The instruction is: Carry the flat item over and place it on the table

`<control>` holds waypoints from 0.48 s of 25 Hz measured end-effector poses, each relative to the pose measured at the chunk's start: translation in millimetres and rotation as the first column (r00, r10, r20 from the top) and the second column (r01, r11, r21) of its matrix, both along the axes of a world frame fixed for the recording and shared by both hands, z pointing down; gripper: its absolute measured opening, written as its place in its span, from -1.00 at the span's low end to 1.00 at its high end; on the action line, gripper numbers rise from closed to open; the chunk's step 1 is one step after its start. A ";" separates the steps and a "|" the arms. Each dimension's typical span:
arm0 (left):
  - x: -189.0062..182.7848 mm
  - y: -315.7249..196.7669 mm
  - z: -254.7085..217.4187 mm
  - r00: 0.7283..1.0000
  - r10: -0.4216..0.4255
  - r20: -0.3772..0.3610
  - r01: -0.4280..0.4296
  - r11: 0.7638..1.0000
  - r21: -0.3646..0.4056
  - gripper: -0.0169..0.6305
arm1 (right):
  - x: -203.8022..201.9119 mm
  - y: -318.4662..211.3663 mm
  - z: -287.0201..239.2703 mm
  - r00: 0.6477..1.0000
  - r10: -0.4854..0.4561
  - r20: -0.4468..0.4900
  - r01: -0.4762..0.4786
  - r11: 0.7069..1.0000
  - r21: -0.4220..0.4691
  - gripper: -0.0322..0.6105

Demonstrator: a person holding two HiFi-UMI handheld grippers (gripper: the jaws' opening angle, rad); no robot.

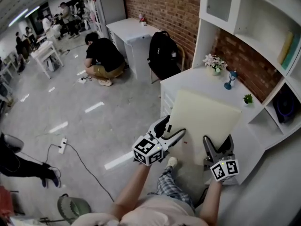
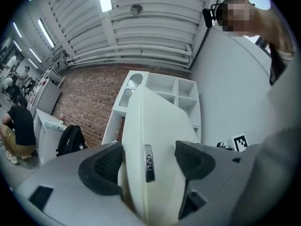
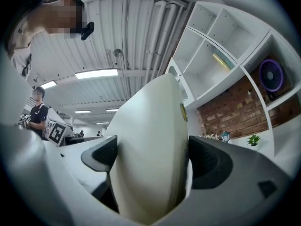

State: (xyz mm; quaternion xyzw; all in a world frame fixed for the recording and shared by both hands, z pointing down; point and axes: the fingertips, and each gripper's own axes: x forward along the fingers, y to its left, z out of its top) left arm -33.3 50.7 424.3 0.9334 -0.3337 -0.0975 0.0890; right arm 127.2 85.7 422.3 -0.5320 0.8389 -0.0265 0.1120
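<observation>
A flat cream-coloured panel with rounded corners is held at its near edge by both grippers, over the near part of the white table. My left gripper is shut on its near left corner. My right gripper is shut on its near right edge. In the left gripper view the panel stands edge-on between the dark pads of that gripper, with a small logo plate on its edge. In the right gripper view the panel fills the gap of that gripper. Whether the panel touches the table is hidden.
A flower pot, a small blue ornament and a tiny green plant stand at the table's back by the brick wall. White shelves rise to the right. A black backpack sits left of the table, and a person crouches on the floor beyond.
</observation>
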 end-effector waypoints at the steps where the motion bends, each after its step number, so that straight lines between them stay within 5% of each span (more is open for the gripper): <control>1: 3.2 -17.8 0.2 1.000 0.000 0.004 0.000 1.000 0.001 0.12 | 3.3 -17.9 0.5 1.000 0.002 0.005 -0.002 1.000 0.000 0.58; 12: 29.2 -206.6 -1.3 0.999 -0.026 0.020 0.027 0.999 -0.033 0.12 | 31.0 -211.1 0.8 1.000 -0.015 0.009 0.015 0.999 -0.035 0.58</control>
